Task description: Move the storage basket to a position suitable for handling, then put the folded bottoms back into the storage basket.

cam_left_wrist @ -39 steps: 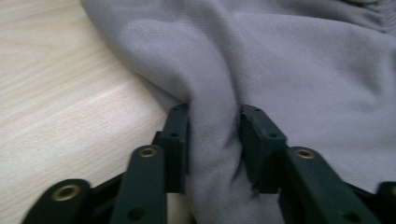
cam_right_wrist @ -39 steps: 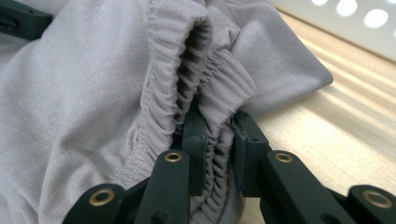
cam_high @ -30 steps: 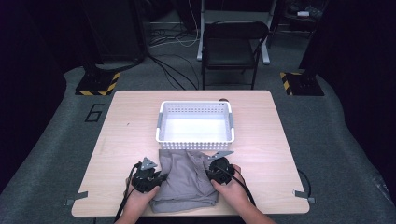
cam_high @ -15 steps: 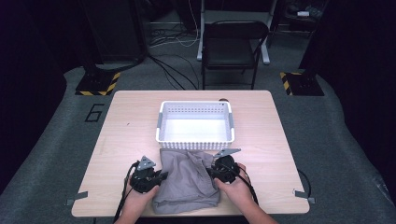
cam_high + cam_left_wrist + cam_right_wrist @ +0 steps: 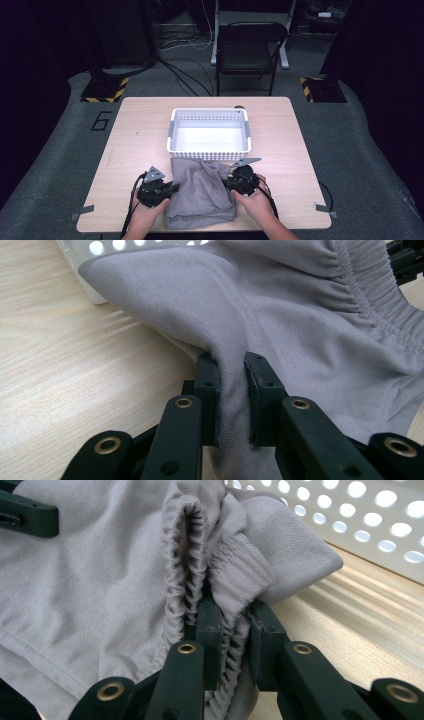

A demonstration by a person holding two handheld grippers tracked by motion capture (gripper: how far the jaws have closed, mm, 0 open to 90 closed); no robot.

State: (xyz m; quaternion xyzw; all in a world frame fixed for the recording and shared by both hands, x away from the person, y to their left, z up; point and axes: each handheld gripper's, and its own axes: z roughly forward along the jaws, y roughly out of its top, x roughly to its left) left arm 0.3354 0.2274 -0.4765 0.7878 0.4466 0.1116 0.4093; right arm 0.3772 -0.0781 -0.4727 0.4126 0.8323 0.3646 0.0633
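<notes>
Grey shorts (image 5: pixel 202 192) lying on table (image 5: pixel 135 135); I'm seeing left tool (image 5: pixel 172 188) and right tool (image 5: pixel 226 183) each pinching fabric, white basket (image 5: pixel 209 147) touching beyond.

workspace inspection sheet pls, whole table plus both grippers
surface: wooden table, bare around the items
job's things: grey garment with elastic waistband at the near edge; white perforated basket empty, just beyond it
clutter: nothing seen
grippers: left gripper shut on a fold of the garment; right gripper shut on its waistband
cables: black cables on the floor
surroundings: black folding chair beyond the table, hazard-striped stand bases
</notes>
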